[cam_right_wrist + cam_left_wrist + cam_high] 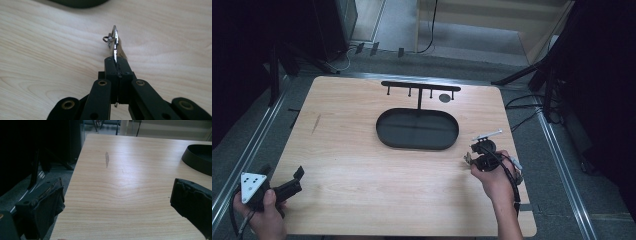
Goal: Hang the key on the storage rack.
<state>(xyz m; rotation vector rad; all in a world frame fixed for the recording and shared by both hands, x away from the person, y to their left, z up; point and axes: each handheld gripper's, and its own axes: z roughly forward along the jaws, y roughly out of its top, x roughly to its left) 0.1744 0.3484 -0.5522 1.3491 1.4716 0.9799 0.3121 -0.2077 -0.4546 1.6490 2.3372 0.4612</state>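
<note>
**Key pinched edge-on over the counter's right side**

Gleaming in the right gripper view: a thin metal key [115, 42], edge-on, with a small ring [106, 38] hanging at its upper left. Sitting clamped between the closed black jaws of the right gripper [117, 65], sticking out beyond the tips, just above the pale wood; touching the wood or not, impossible to tell. Casting a soft shadow on the grain to the right of the jaws.

Showing in the high view as a small metallic glint at the tip of the right gripper [473, 159], held low over the right side of the counter [347, 150] by the right hand [494, 181], jaws pointing left. Lying near that gripper, on its far side, a slim white stick-like piece [487, 135], too small to identify.

Resting just beyond, toward the counter's middle: a black oval tray [384, 135], with a thin post rising from its far rim up to a black bar [420, 86] carrying four short pegs underneath. Lying beside the bar's right end, a small dark round disc [444, 98].

Hovering at the counter's near left corner, well apart from the key: the left gripper [292, 181], gripped by the left hand [266, 215], grey three-cornered plate on top. Standing wide open in the left gripper view, left gripper [117, 200] looking along bare wood, one jaw hanging past the counter's left edge, a grey streak [107, 159] marking the wood ahead.
</note>
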